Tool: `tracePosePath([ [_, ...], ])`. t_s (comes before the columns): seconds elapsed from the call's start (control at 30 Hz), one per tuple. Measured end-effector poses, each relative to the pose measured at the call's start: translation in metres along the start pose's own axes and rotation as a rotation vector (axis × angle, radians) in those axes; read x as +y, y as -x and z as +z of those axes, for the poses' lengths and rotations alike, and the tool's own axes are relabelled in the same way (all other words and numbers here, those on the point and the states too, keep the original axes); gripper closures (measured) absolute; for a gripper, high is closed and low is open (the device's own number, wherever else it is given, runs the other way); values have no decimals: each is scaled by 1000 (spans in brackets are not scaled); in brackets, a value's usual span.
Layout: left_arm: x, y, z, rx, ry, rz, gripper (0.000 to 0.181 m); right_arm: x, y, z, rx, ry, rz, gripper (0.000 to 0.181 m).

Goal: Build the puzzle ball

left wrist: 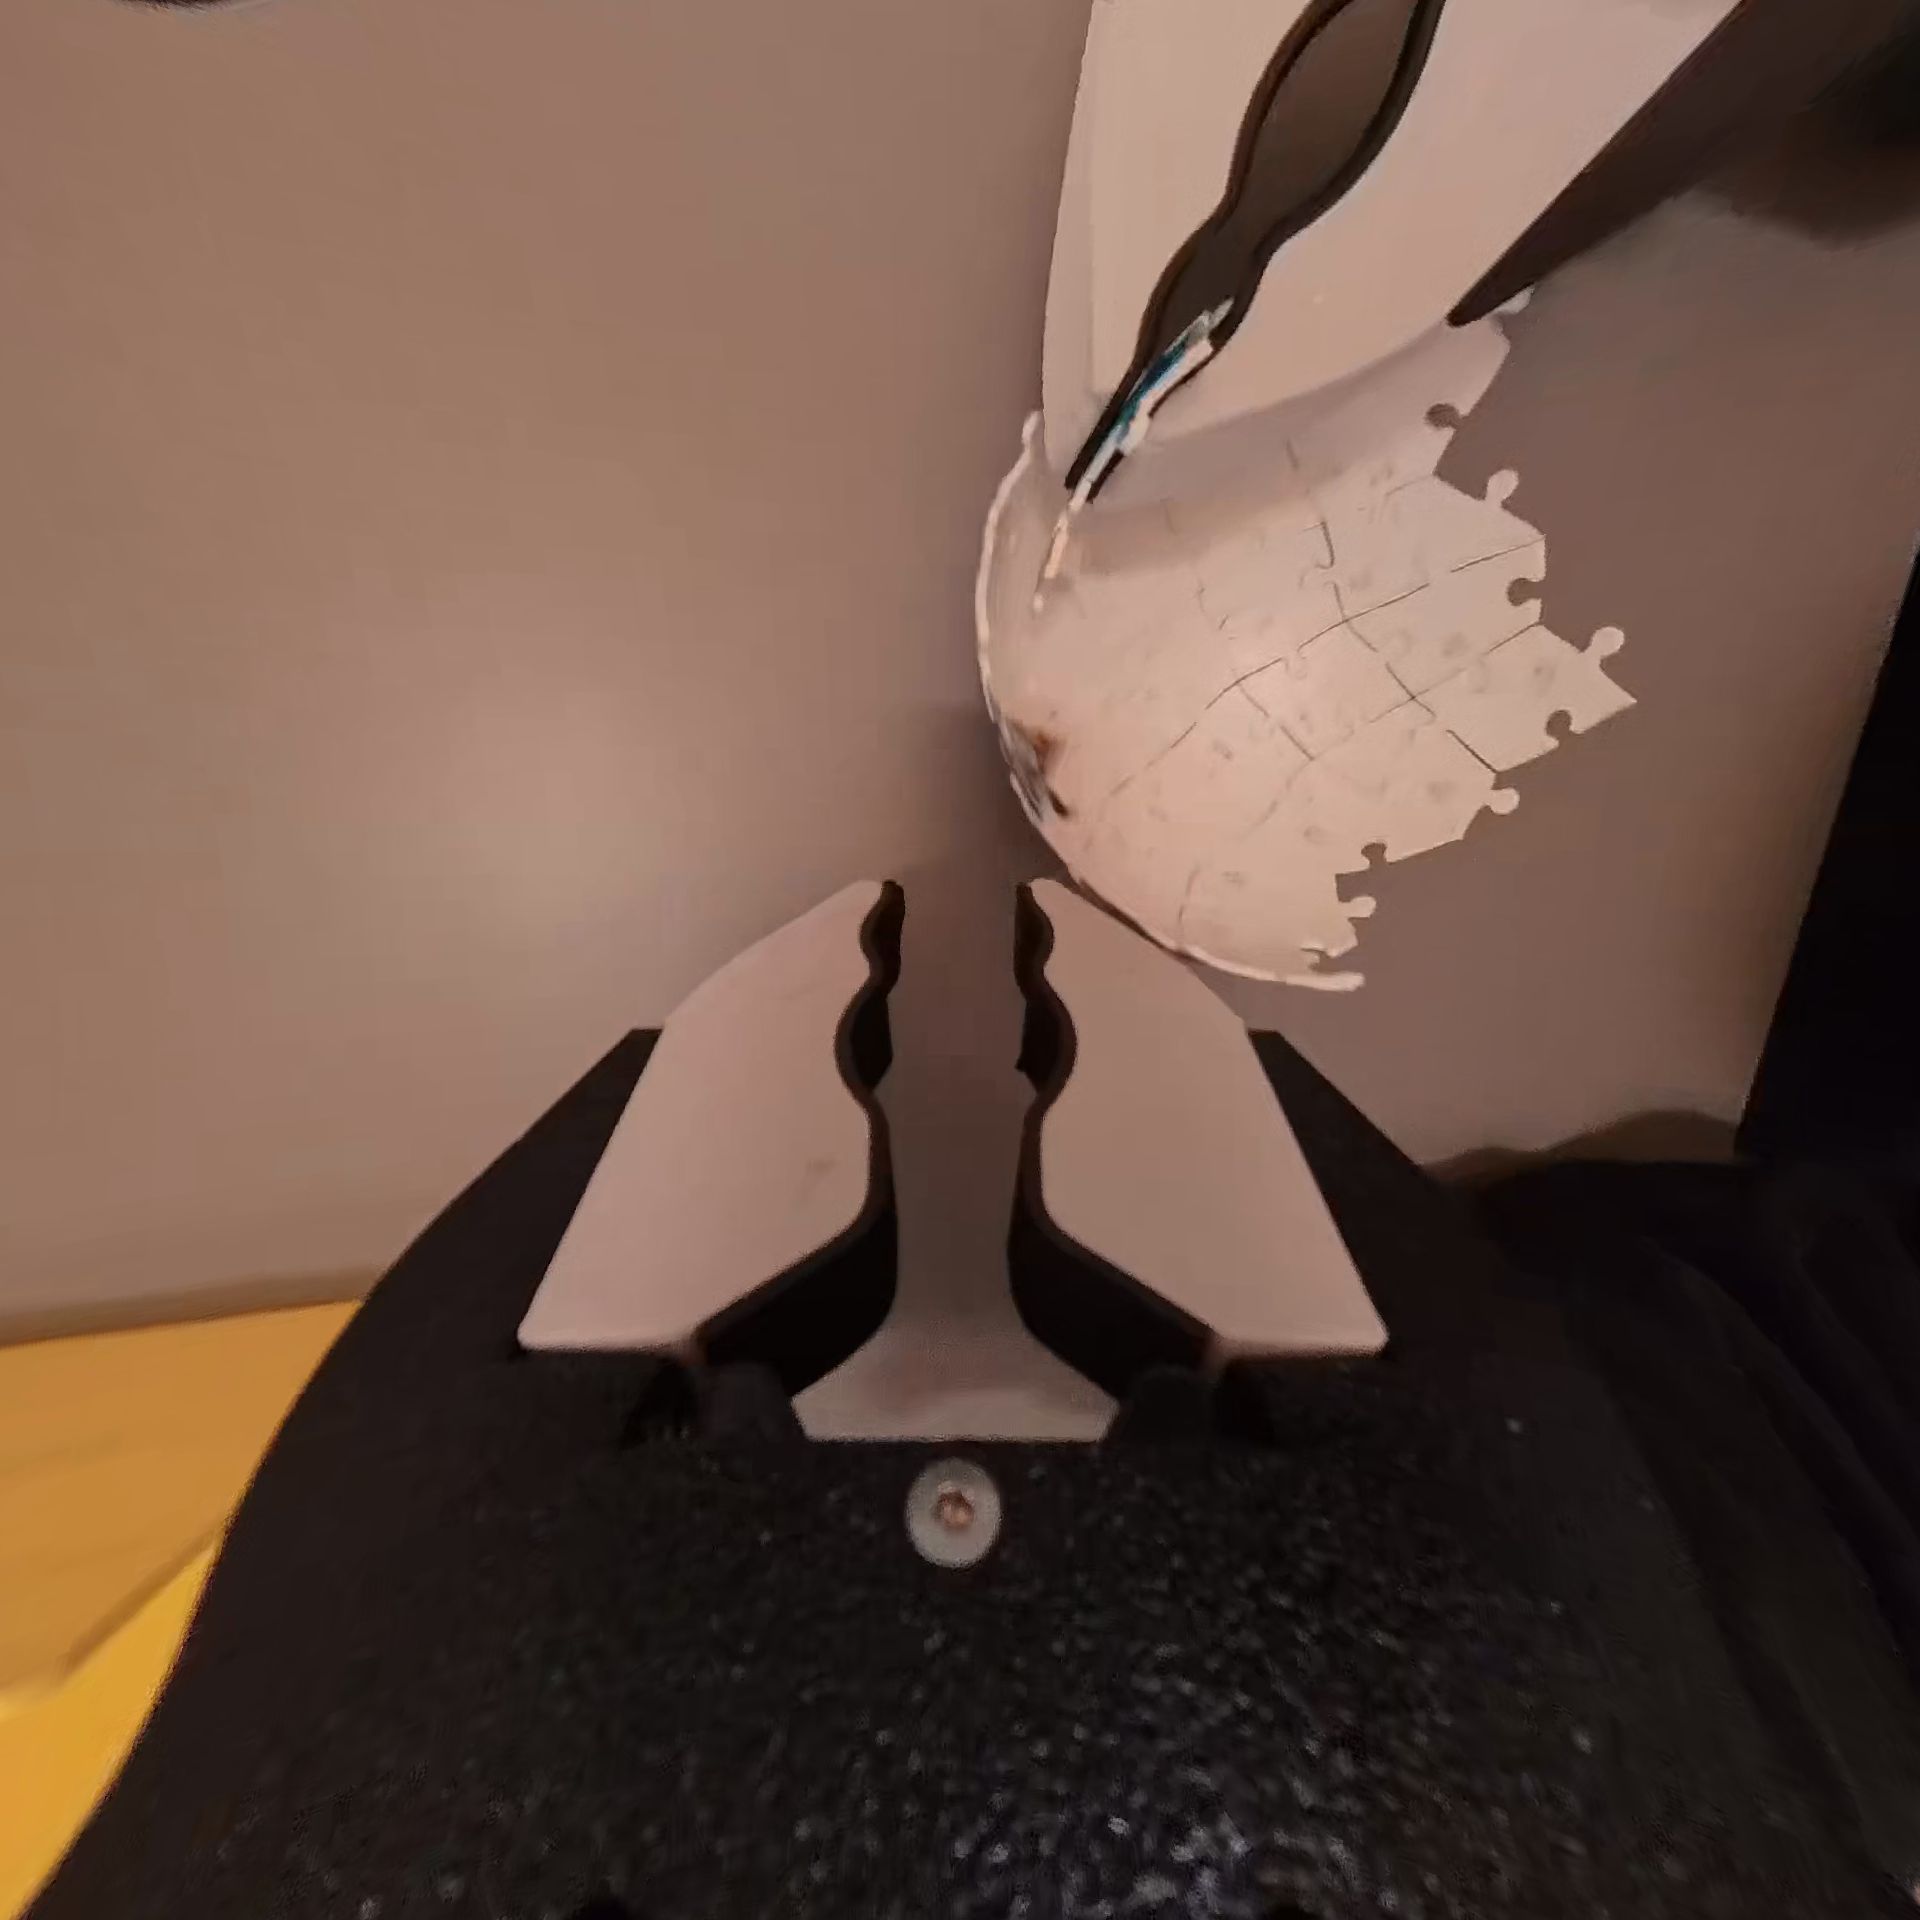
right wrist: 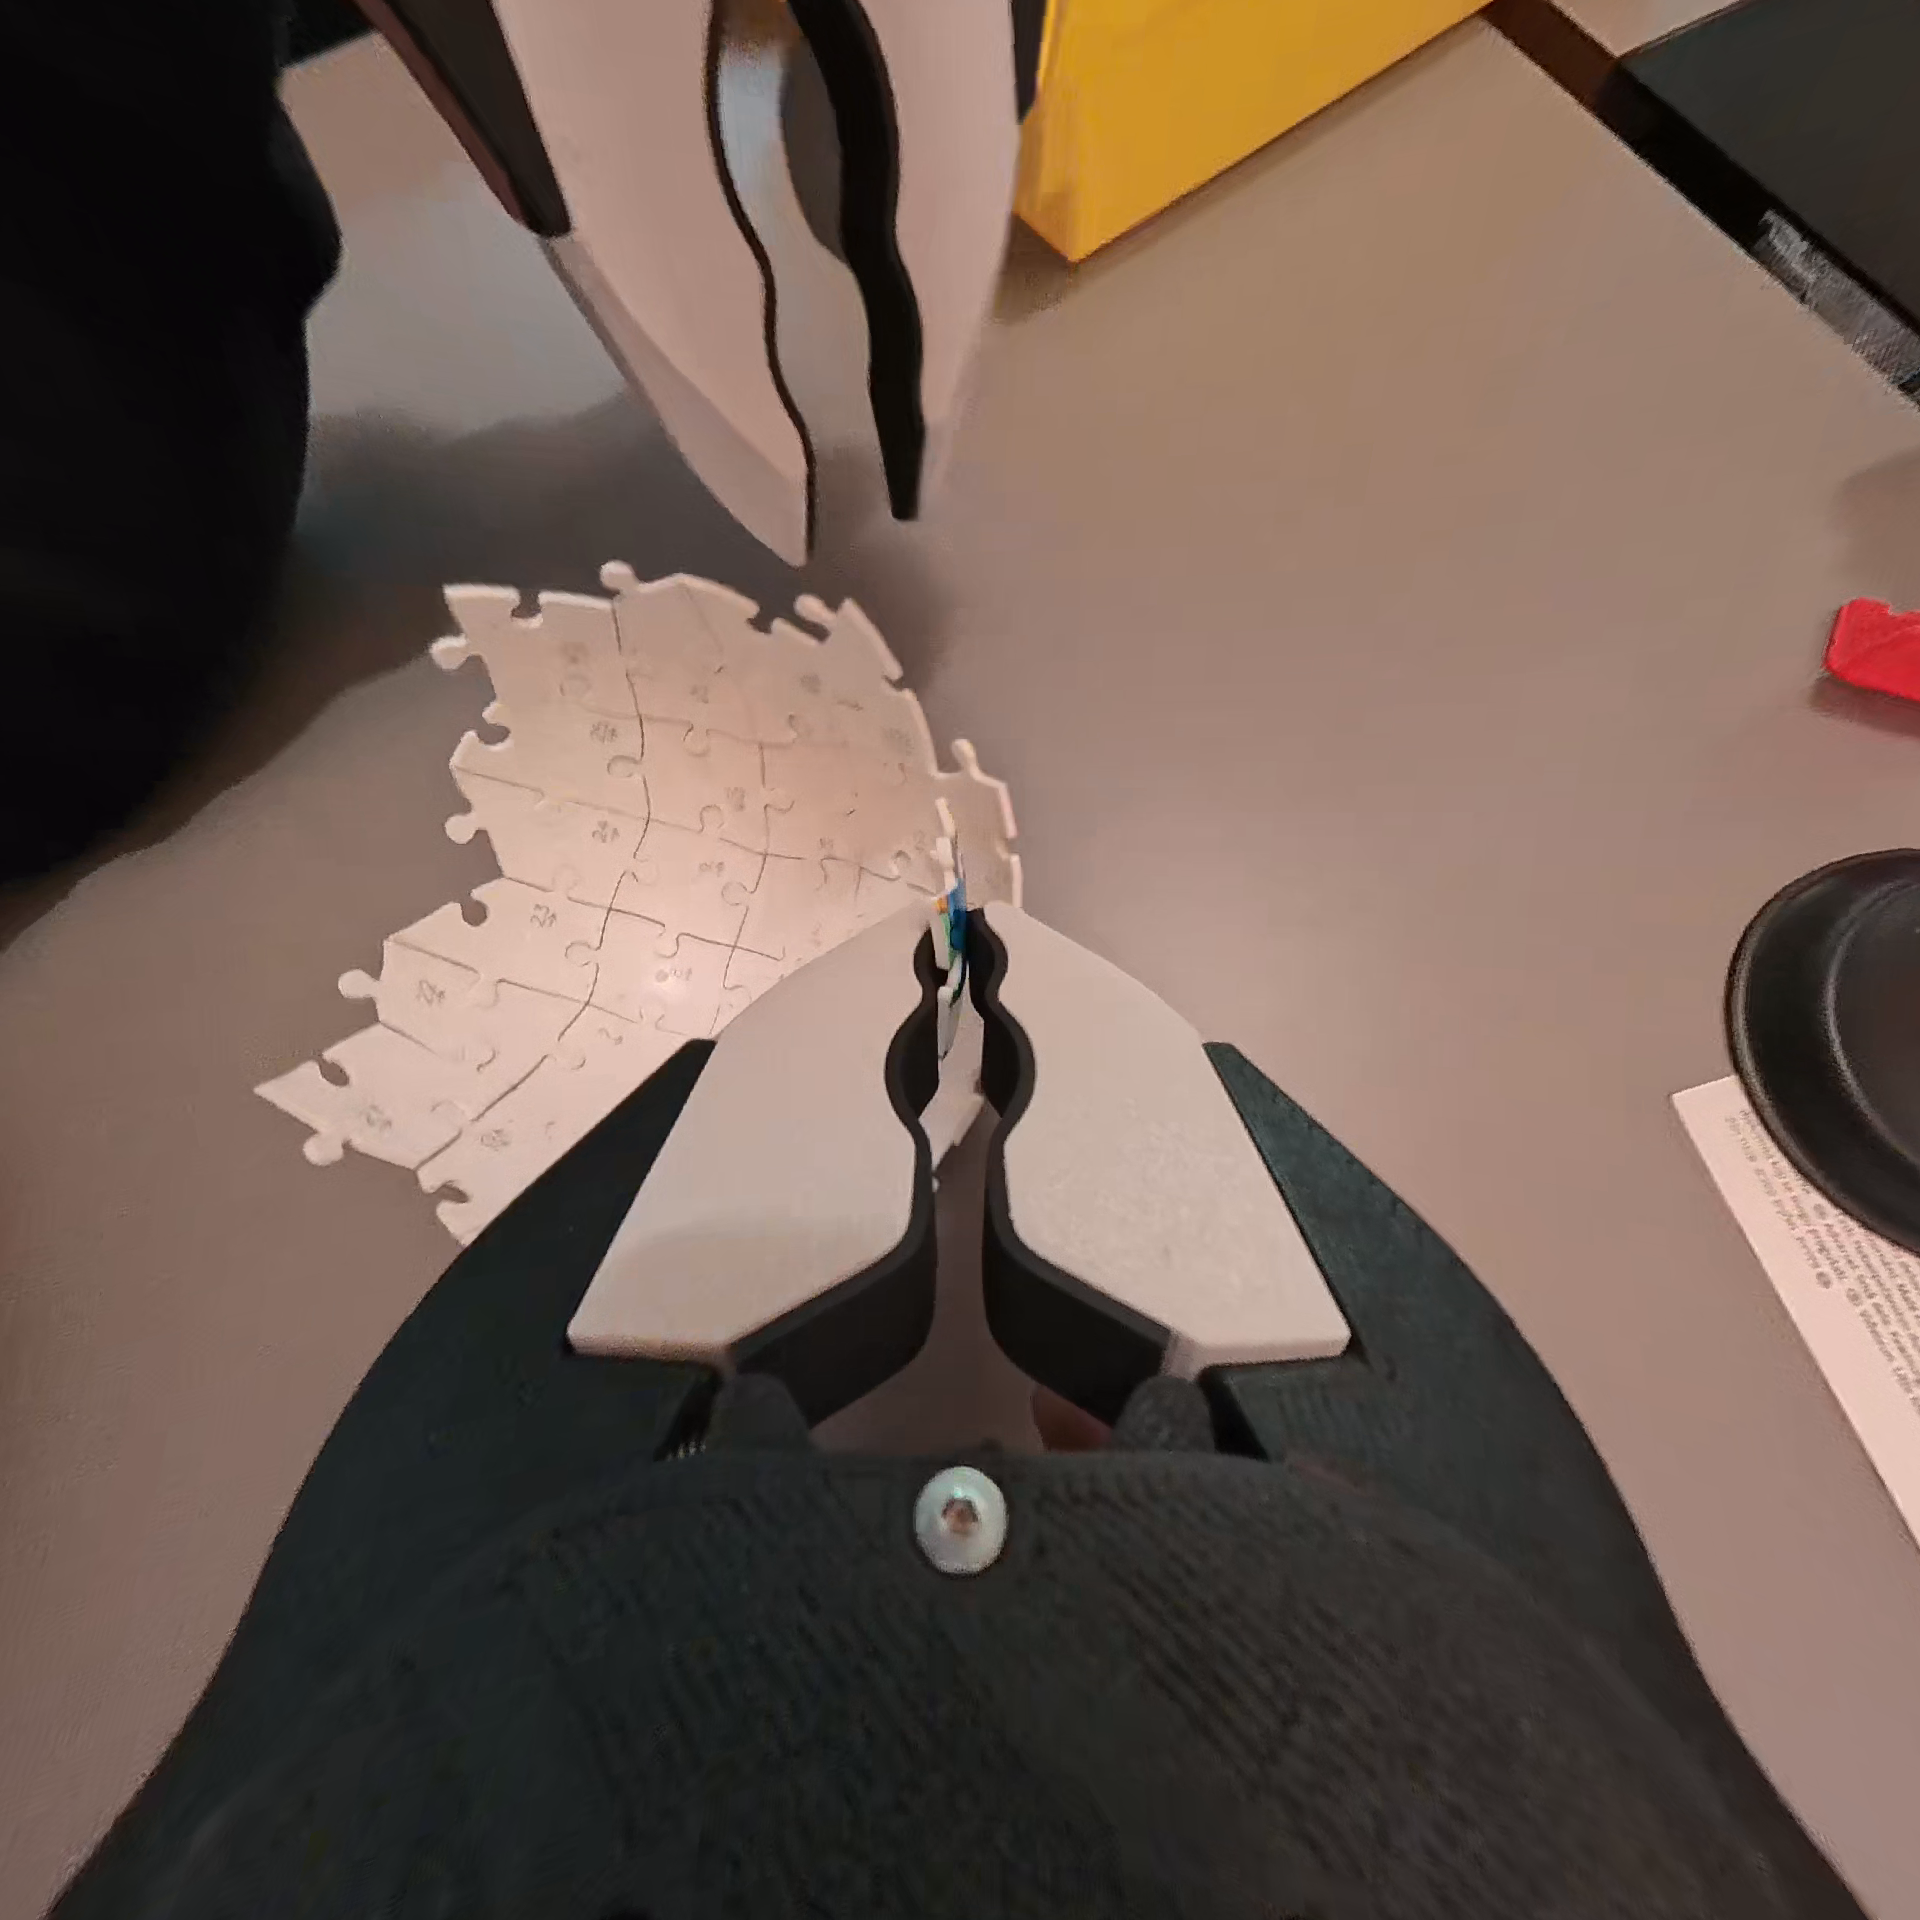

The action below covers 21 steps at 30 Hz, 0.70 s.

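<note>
Closest to the lens in the right wrist view is the right gripper, its two pale fingers pinched nearly together on the rim of the half-built puzzle ball. The curved shell fans out ahead and to the left of those fingertips, its white inner face turned up, and it seems to hang just above the grey table rather than rest on it.

The left gripper holds nothing; its jaws stand a narrow gap apart, just beside the shell's lower edge and, as far as I can tell, not touching it.

That shell looks light and thin, stiff across each piece but weak along the seams, so I'd judge it could buckle or shed pieces if squeezed hard or twisted. The ragged edge of tabs opposite the right gripper is the flimsiest part. A second hold would be safest on the smoother rim near the existing grip, or cradling the outer curve from beneath.

A yellow box sits beyond, well apart.
</note>
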<state>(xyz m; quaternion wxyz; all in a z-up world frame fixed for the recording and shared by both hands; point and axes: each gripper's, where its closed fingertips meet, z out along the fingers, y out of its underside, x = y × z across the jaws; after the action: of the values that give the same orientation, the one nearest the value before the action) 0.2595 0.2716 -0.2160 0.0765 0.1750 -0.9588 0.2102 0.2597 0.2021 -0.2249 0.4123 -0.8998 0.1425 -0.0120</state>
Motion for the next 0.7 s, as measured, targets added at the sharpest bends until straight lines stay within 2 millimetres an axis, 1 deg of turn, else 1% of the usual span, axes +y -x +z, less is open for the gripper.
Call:
tracePosePath([
  [0.03,1,-1,-1,-12,14,-5,161,2,0,1,2,8,6,179],
  [0.17,-10,-8,-1,-31,19,-22,162,4,5,3,-3,20,30,179],
  [0.33,-22,-10,12,-28,45,14,162,4,7,1,4,10,39,179],
  [0.43,-24,-8,25,-18,78,40,162,3,6,-1,5,1,47,179],
  [0.53,-22,2,36,-46,127,55,161,3,6,-3,2,-8,54,179],
  [0.6,-23,8,40,-75,128,59,157,4,5,-4,-3,-12,62,179],
  [0.7,-25,12,40,-79,113,42,154,7,4,-3,-10,-6,72,179],
])
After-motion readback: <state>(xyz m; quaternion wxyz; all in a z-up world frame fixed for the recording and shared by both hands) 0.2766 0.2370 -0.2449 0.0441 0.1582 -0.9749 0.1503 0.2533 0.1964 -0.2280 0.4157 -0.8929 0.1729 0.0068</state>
